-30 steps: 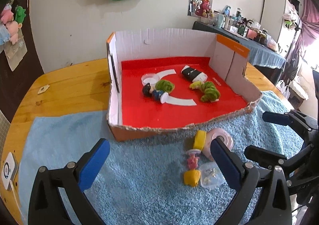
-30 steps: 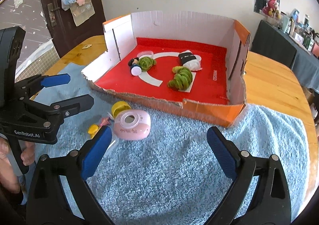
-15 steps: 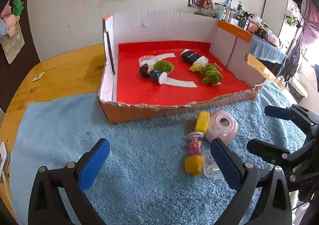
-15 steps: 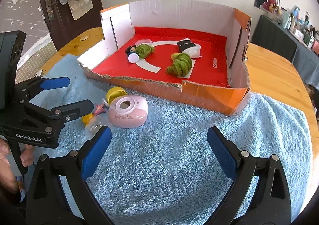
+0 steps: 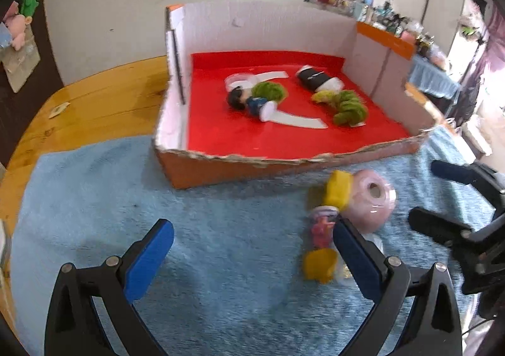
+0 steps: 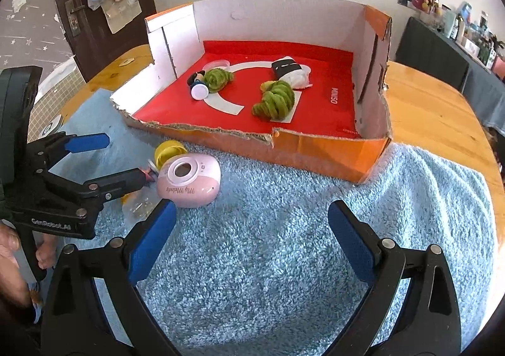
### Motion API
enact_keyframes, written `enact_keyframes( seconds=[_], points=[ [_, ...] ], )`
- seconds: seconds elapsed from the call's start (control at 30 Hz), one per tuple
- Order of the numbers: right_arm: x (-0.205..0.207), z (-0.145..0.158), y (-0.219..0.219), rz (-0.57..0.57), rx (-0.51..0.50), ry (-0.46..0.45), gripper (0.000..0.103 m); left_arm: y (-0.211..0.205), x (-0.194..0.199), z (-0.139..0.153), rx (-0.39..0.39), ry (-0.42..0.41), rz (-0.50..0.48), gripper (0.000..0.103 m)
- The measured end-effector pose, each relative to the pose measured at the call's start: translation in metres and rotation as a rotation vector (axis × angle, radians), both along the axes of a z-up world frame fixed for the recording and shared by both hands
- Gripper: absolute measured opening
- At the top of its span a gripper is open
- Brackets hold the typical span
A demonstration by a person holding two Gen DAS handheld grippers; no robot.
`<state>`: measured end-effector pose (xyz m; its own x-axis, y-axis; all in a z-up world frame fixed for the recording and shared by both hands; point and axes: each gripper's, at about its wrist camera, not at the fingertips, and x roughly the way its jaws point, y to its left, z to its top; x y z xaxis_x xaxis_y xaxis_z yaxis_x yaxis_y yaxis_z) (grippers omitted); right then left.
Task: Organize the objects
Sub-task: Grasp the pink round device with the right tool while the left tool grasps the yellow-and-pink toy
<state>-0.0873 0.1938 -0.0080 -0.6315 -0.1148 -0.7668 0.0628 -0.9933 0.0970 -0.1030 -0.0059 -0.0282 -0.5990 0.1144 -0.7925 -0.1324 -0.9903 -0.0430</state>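
Left gripper [image 6: 104, 160] beside pink device [image 6: 188, 181], right-wrist view only.

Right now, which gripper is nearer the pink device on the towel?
Left. The left gripper reaches in beside the pink device, close by it; the right gripper sits farther back, over bare towel.

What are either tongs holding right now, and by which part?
Nothing. The left tongs and right tongs are both open and empty above the blue fluffy towel; the rounded pink plastic gadget lies ungripped.

Both grippers closer to box [image 6: 315, 148] & pink gadget [image 6: 189, 181] now.
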Motion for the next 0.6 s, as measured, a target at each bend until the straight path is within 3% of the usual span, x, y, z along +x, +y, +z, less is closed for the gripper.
enact_keyframes(
  seconds=[0.1, 0.3, 0.6],
  points=[
    [-0.005, 0.000, -0.004, 0.011, 0.000, 0.004, 0.098, -0.004, 0.001, -0.001, 0.024, -0.012, -0.009, 0.103],
    [-0.019, 0.000, -0.014, 0.041, -0.015, -0.001, 0.098, 0.005, 0.008, -0.005, -0.020, -0.022, -0.061, 0.103],
    [-0.035, -0.010, -0.025, 0.068, -0.030, -0.041, 0.098, -0.005, 0.007, -0.006, -0.052, -0.020, -0.016, 0.103]
  ],
)
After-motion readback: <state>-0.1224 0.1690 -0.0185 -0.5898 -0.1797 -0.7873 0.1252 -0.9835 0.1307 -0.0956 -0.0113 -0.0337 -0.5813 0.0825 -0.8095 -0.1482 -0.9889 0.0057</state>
